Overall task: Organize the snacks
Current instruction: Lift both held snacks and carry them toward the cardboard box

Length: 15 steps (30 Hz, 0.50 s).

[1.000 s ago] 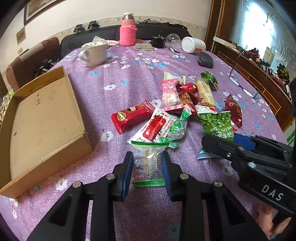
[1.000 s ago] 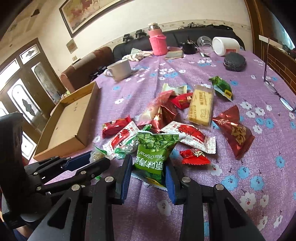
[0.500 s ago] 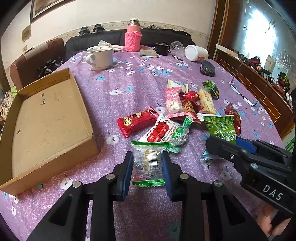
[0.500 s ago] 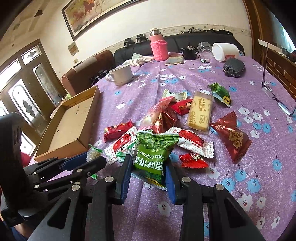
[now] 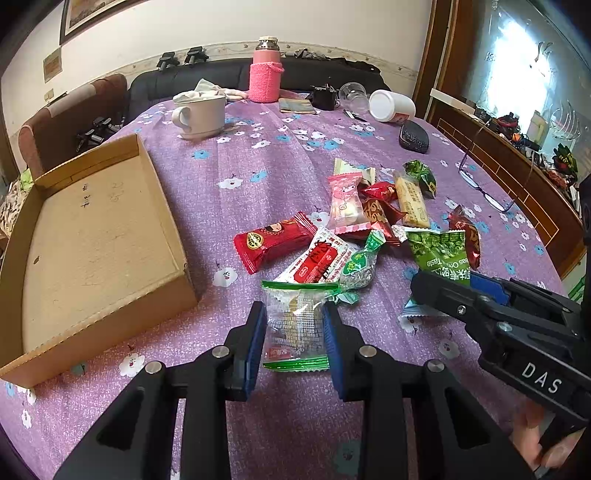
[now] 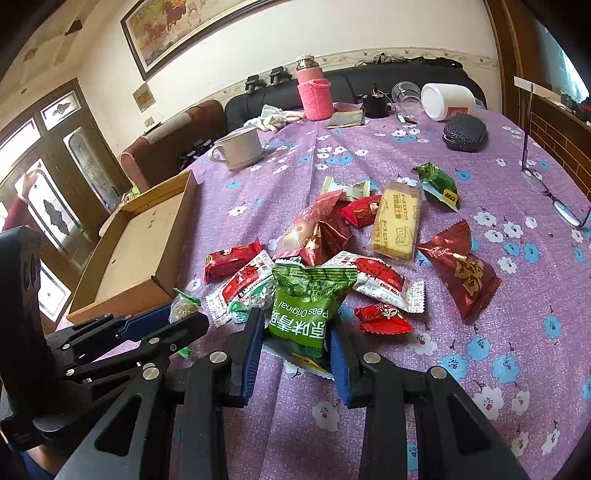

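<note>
Left claw clamped on a crinkly clear packet, lower centre; right claw clamped on a glossy green pea bag. Shallow cardboard box at left on the floral purple worktop.

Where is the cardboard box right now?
In the left wrist view the cardboard box sits open on the table's left side, left of the red snack packet.

We are in a home living room: behind the purple floral tablecloth stand a black sofa and a brown armchair, a framed horse painting above.
</note>
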Each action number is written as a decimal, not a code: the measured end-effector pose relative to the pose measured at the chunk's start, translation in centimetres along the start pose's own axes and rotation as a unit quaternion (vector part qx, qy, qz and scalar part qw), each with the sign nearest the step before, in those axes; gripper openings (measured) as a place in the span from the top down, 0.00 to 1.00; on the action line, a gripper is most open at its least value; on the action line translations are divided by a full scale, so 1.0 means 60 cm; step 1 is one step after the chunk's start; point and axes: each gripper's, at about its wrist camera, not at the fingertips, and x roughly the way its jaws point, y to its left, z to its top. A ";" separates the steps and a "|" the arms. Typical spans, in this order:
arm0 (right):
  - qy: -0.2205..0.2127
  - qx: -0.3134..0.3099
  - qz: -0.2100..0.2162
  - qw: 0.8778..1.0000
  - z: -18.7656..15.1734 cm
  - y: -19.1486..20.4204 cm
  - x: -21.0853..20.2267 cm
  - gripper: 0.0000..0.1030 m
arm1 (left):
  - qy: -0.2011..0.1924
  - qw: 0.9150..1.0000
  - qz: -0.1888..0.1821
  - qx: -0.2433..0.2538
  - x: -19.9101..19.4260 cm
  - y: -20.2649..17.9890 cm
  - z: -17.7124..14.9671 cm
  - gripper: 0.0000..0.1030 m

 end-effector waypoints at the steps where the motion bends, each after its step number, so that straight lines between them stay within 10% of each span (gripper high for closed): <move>1: 0.000 0.001 0.000 1.000 0.000 0.000 0.000 0.65 | 0.000 1.000 -0.001 0.000 0.000 0.000 0.000 0.71; 15: -0.002 0.004 -0.021 1.000 0.001 -0.005 0.004 0.65 | -0.006 1.000 -0.008 -0.008 -0.016 0.009 0.002 0.71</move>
